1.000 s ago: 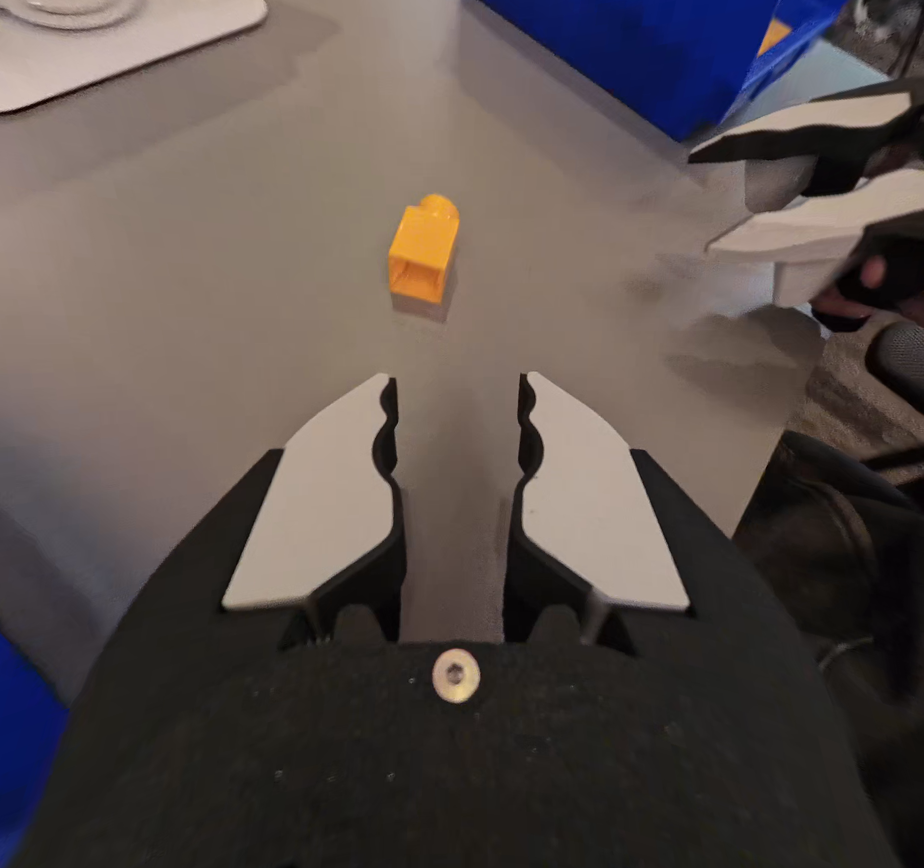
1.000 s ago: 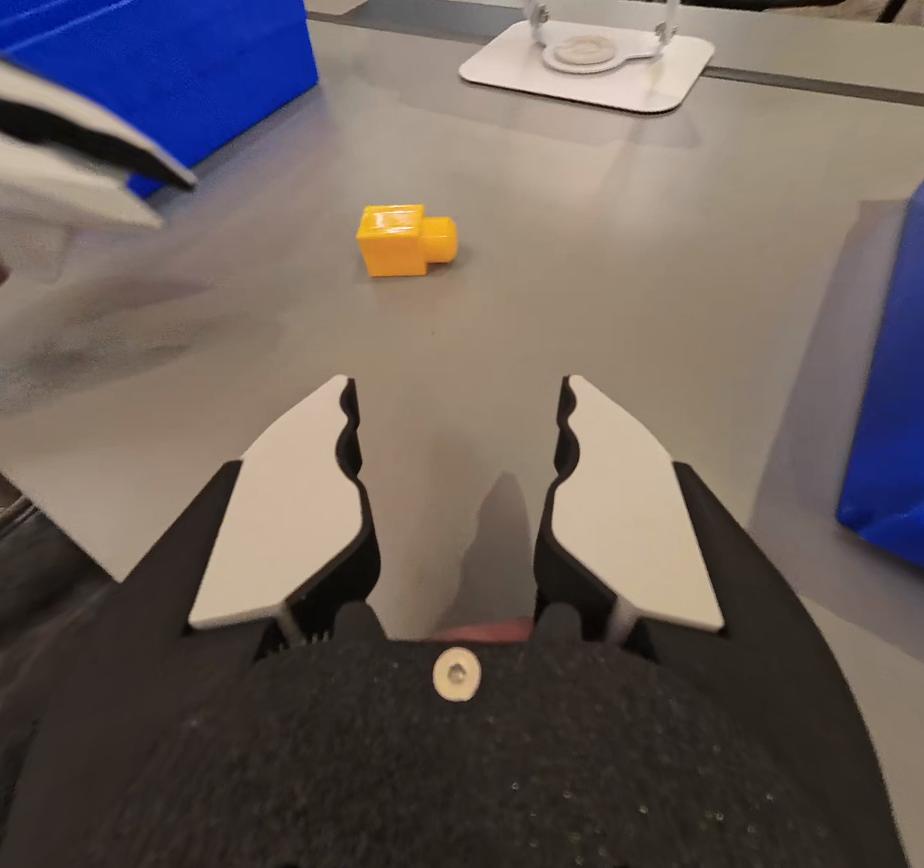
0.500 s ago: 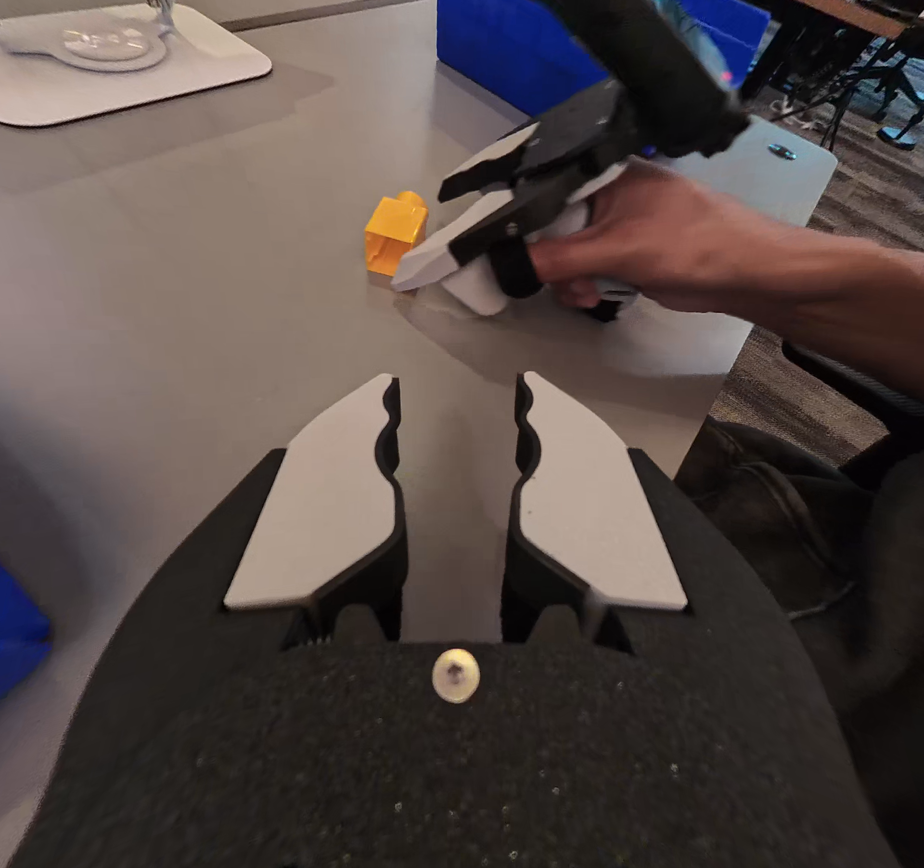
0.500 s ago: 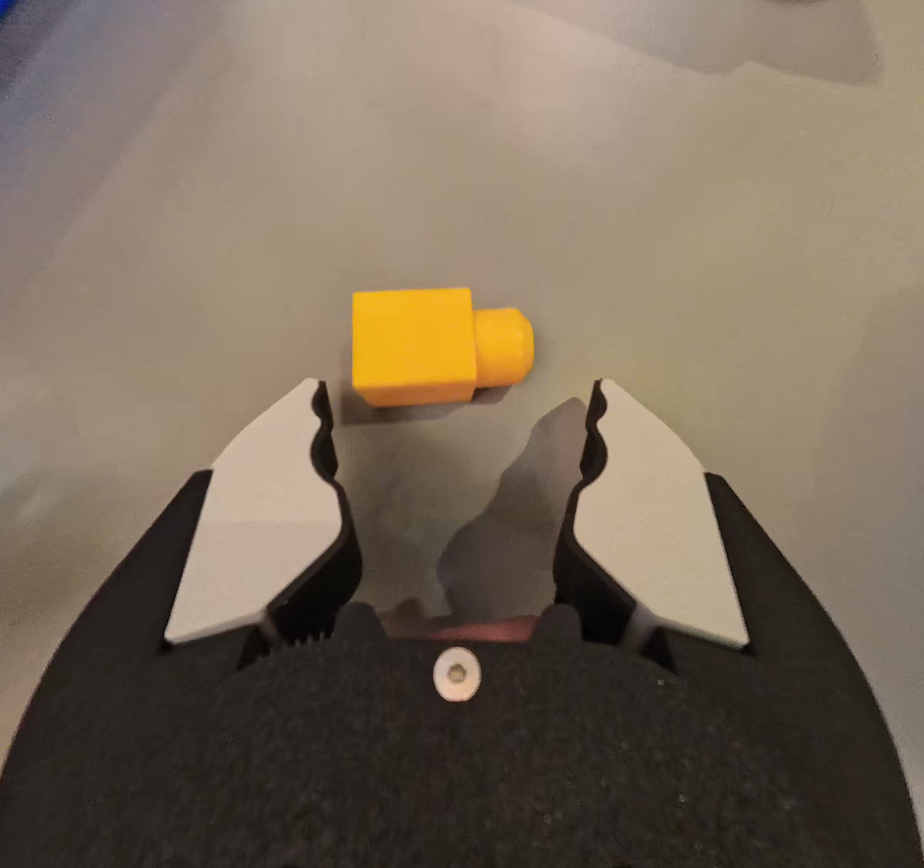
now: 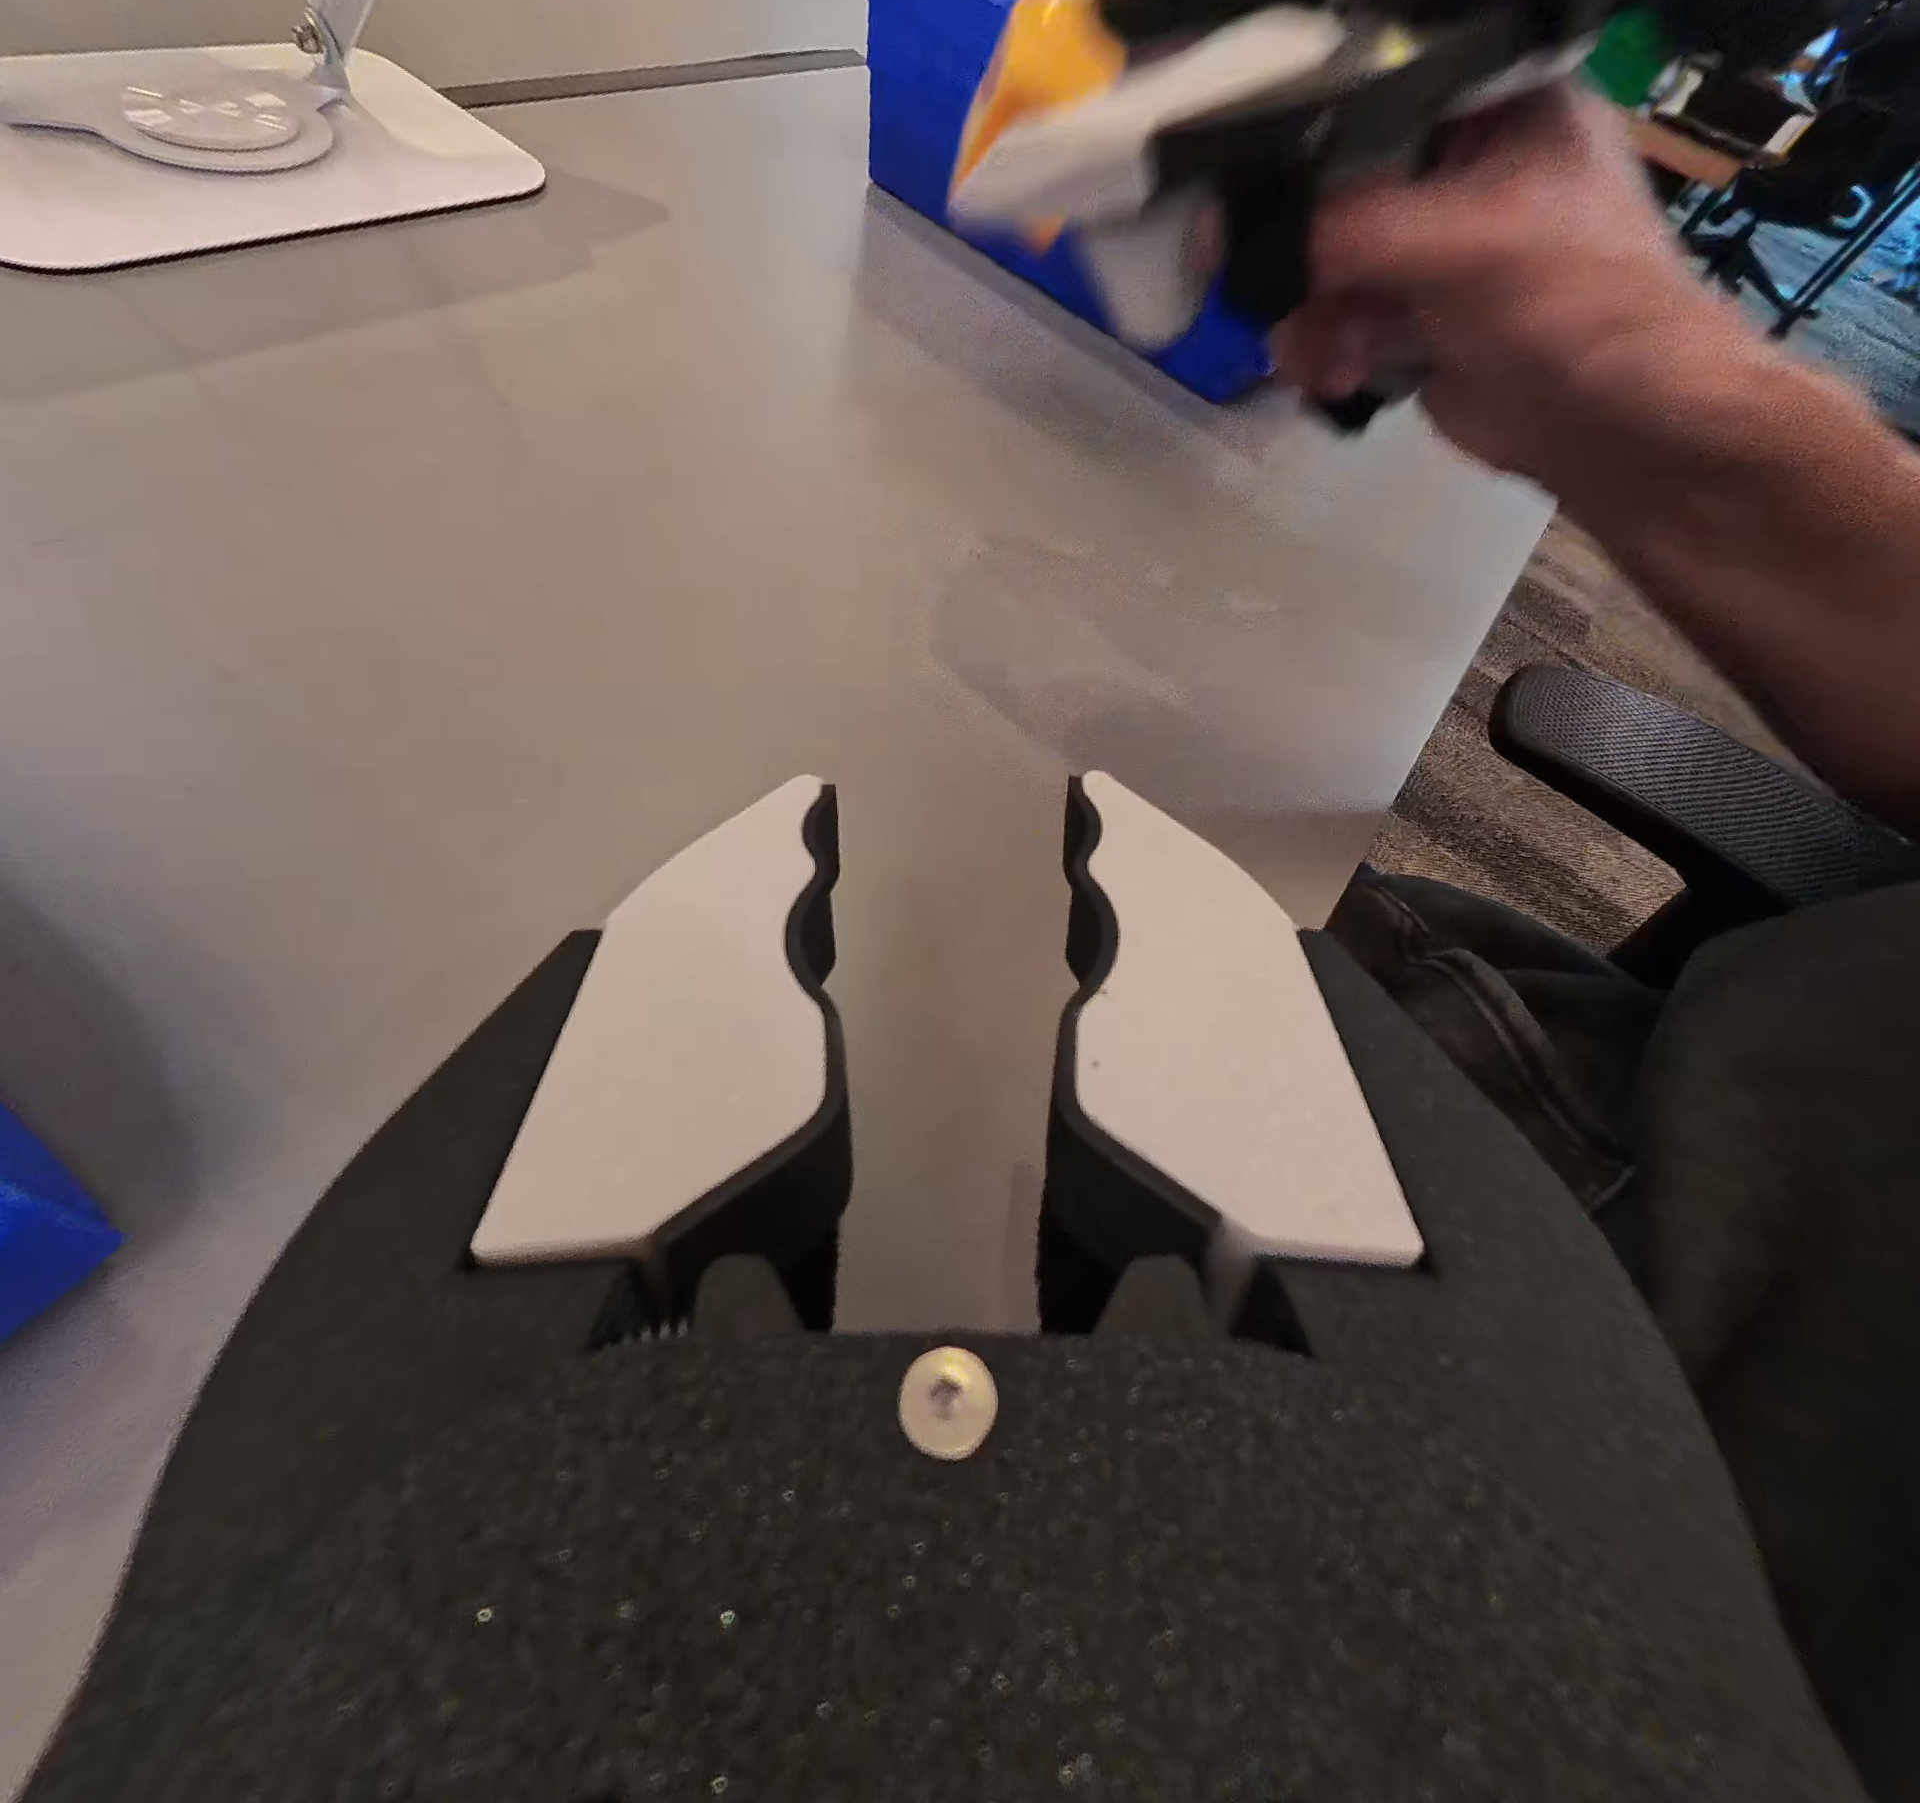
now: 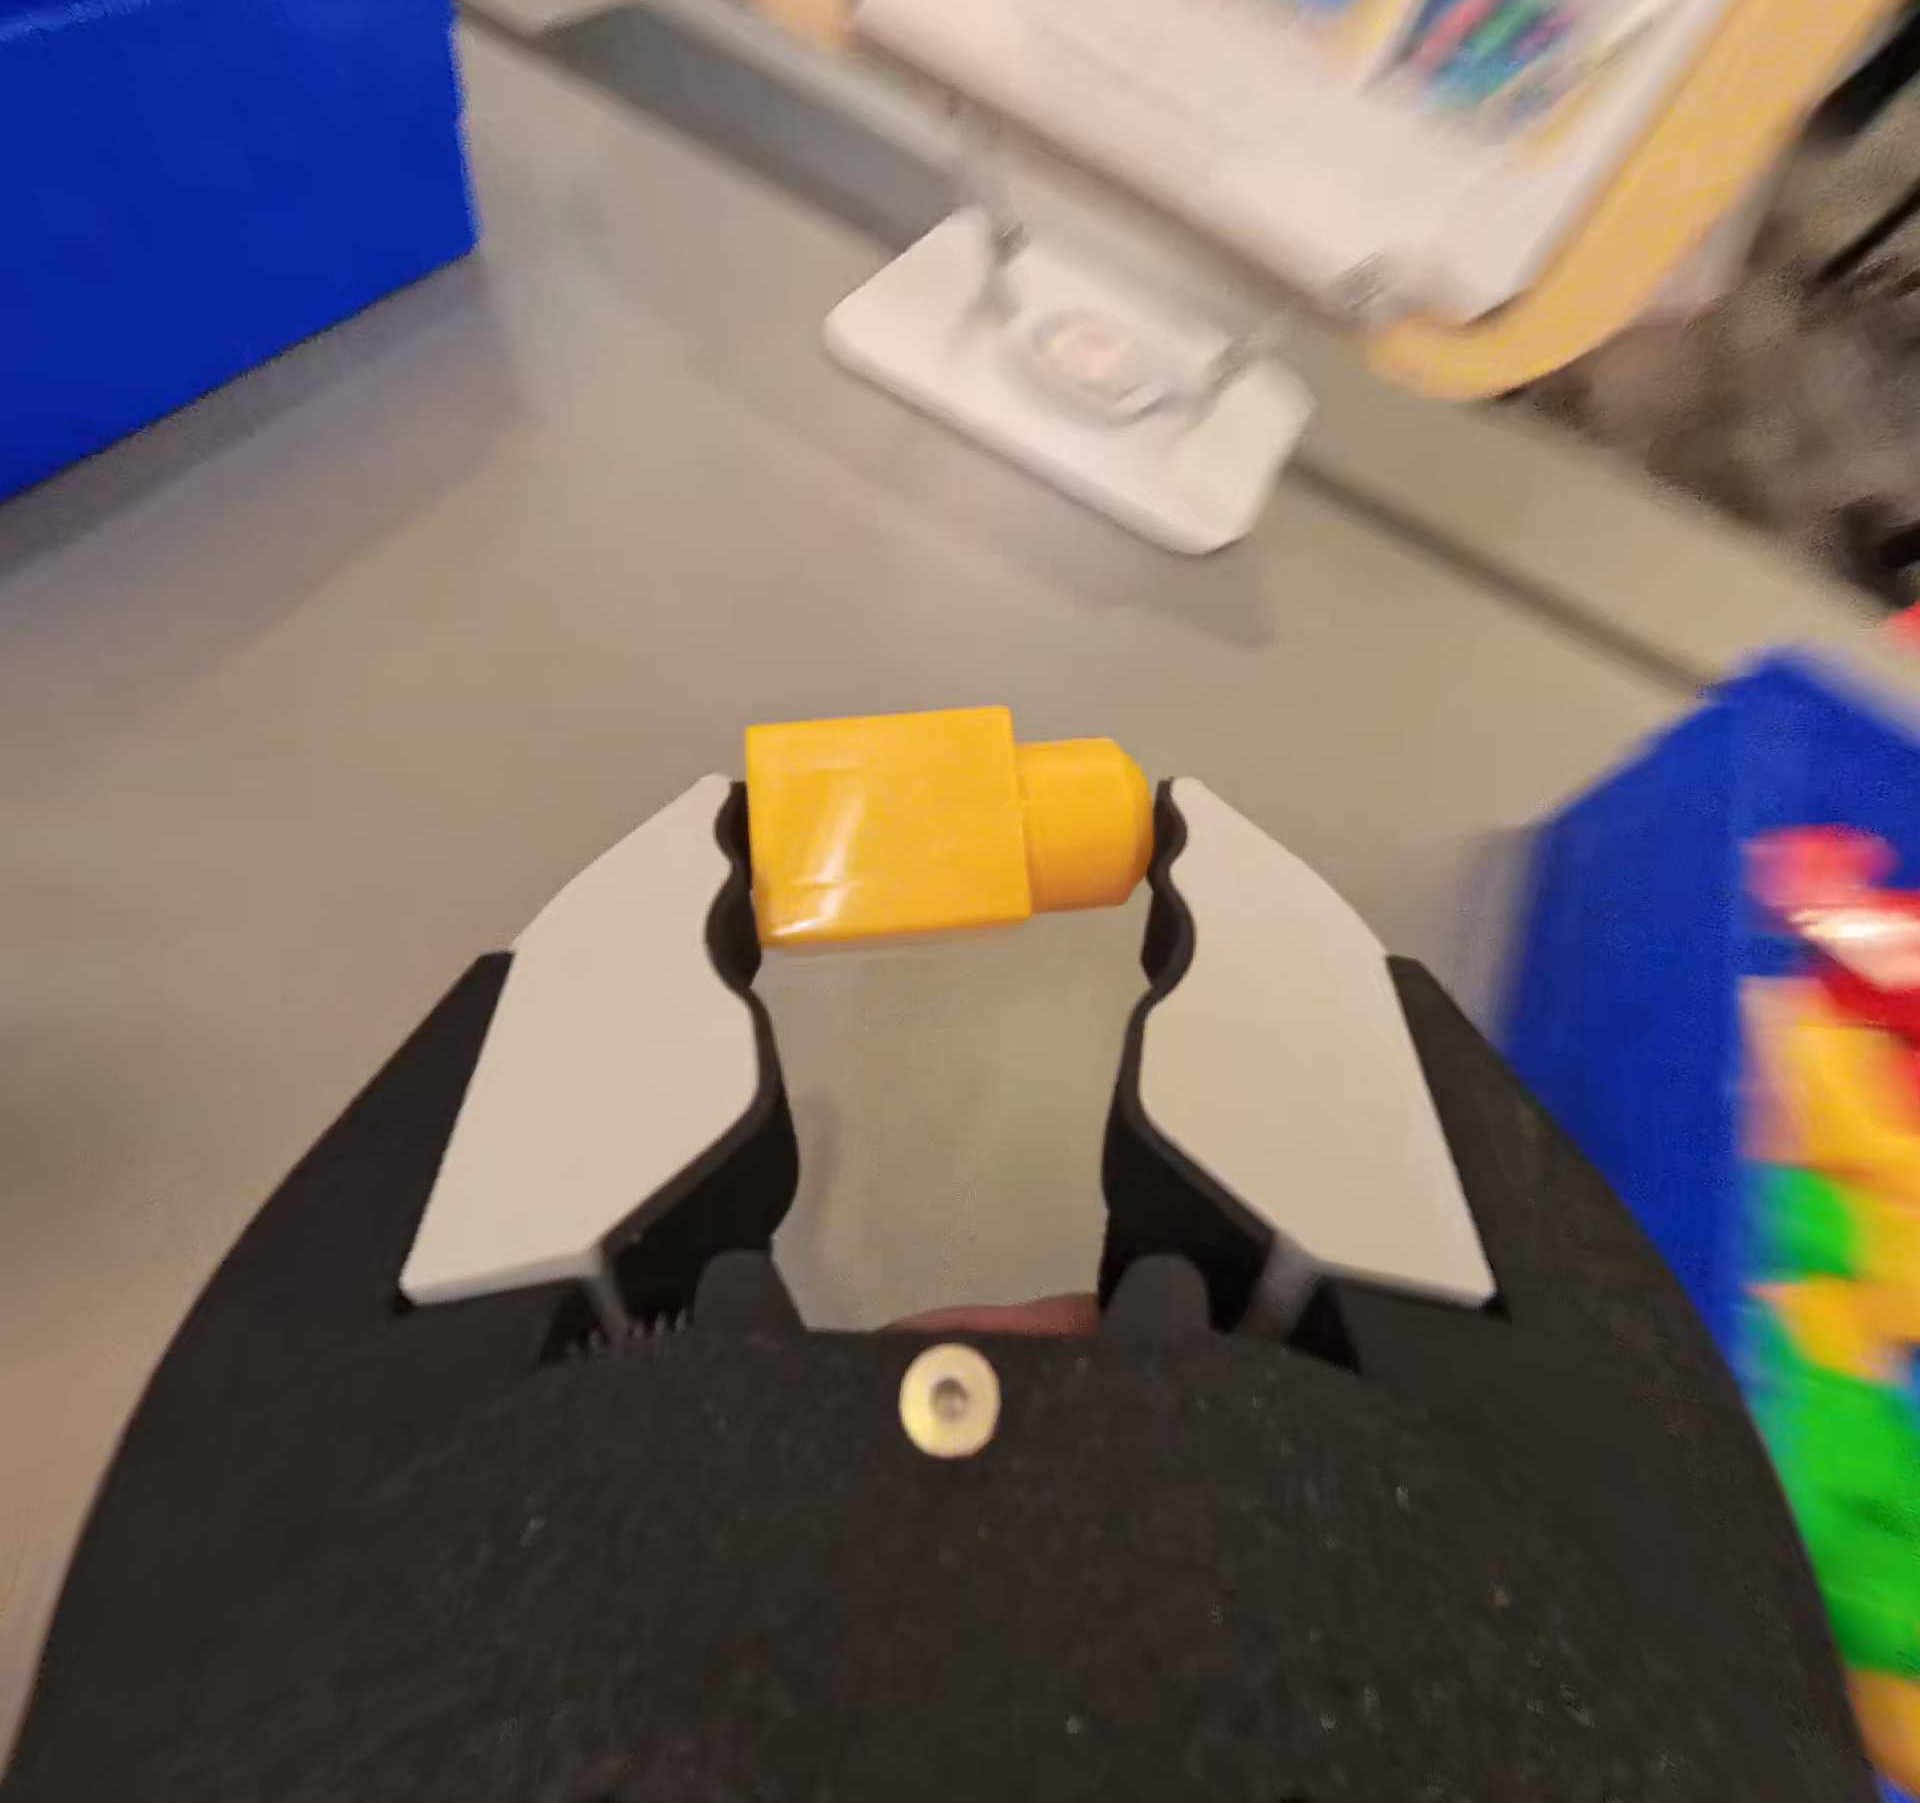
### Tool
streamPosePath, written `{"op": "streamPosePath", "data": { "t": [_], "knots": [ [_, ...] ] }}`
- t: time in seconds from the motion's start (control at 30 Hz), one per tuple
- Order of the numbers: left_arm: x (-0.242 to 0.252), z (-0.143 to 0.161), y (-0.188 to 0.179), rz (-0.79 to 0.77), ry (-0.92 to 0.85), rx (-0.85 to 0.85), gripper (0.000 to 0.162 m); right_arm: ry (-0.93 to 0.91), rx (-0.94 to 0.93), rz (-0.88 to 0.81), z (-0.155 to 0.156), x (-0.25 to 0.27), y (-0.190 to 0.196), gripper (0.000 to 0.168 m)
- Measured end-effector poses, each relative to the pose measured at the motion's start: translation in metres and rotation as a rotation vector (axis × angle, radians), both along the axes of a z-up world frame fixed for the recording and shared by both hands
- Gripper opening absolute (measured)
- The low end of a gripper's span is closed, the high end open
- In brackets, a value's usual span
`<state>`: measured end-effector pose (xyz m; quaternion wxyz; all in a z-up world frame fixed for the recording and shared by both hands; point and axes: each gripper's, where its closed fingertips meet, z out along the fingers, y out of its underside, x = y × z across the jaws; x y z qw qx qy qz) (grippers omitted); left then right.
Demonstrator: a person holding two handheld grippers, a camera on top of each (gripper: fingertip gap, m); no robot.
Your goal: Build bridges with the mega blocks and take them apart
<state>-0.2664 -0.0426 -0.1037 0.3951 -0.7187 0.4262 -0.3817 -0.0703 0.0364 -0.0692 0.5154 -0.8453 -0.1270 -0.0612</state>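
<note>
Half a second ago the small orange plastic block (image 6: 914,828) lay on the grey counter (image 5: 520,558) in front of the right gripper (image 6: 945,808); now it is up off the counter, pinched between that gripper's two tips. One tip presses the block's flat end on the left and the other presses its round stud on the right, so the block's long way runs across the gap, side to side.

From the left wrist view, the right gripper is high and far to the right, blurred, right in front of the far blue plastic bin (image 5: 977,80). I think the block is being taken to a bin. In the right wrist view, a blue bin full of bright blocks (image 6: 1704,1078) is close on the right, and another blue bin (image 6: 208,174) sits far on the left.

The left gripper (image 5: 948,797) is low and near, with a gap between its tips and nothing in it. It is well apart from the block, so the right one is the one to finish the move.

A white flat stand (image 5: 239,143) sits far off on the left. The middle of the counter has plenty of open room. Its edge is close on the right, with a black chair arm (image 5: 1683,797) past it.
</note>
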Motion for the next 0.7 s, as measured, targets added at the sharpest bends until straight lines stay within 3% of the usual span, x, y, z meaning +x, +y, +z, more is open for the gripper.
{"op": "streamPosePath", "data": {
  "t": [0.13, 0.23, 0.33, 0.43, 0.57, 0.7],
  "knots": [
    [0.004, 0.002, -0.005, -0.020, 0.001, 0.010, 0.038, -0.083, 0.220, -0.140, 0.100, 0.100, -0.044, 0.073],
    [0.010, 0.006, -0.012, -0.048, -0.012, 0.017, 0.038, -0.099, 0.183, -0.313, 0.127, 0.189, -0.070, 0.073],
    [0.015, 0.005, -0.014, -0.061, 0.003, 0.030, 0.038, -0.067, -0.029, -0.444, 0.097, 0.262, -0.083, 0.073],
    [0.019, 0.003, -0.018, -0.075, 0.009, 0.007, 0.038, 0.097, -0.296, -0.499, 0.036, 0.300, -0.083, 0.073],
    [0.025, 0.005, -0.020, -0.099, -0.013, -0.034, 0.038, 0.235, -0.502, -0.567, -0.025, 0.315, -0.073, 0.073],
    [0.027, 0.003, -0.016, -0.096, -0.005, -0.028, 0.038, 0.265, -0.639, -0.590, -0.053, 0.311, -0.071, 0.073]
  ]
}}
